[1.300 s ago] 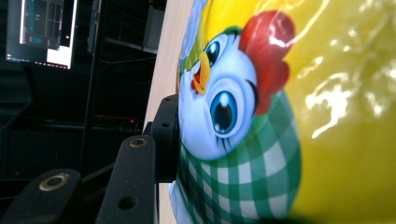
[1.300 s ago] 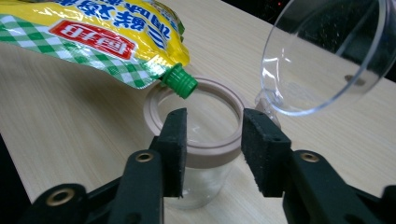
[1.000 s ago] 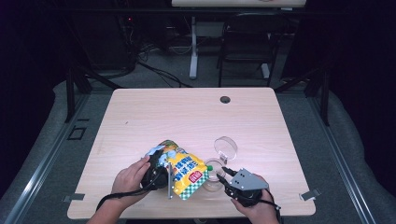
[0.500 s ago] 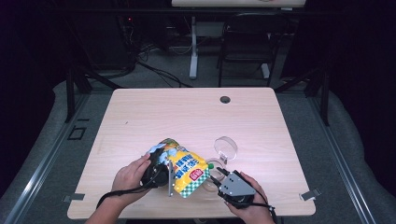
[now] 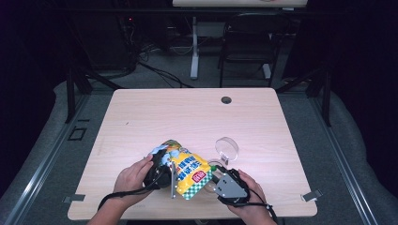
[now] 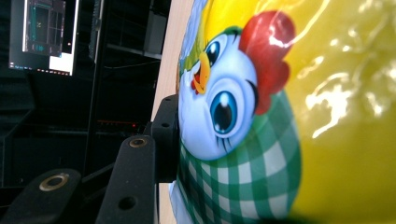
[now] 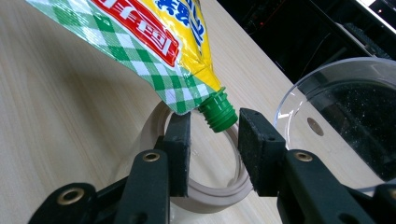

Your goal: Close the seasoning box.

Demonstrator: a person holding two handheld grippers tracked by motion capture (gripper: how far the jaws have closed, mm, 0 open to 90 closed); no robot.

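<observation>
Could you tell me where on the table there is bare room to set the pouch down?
The table is bare across its far half, up to the cable hole, and along the left edge. It is crowded near the front: pouch, clear dish, and both tongs, left and right.

The high view is soft and low in detail, the table (image 5: 197, 122) evenly lit from above, the room behind it dark; white glare streaks the yellow pouch (image 6: 327, 93) at right of the left gripper view; nearest black jaws blur at the bottom.
</observation>
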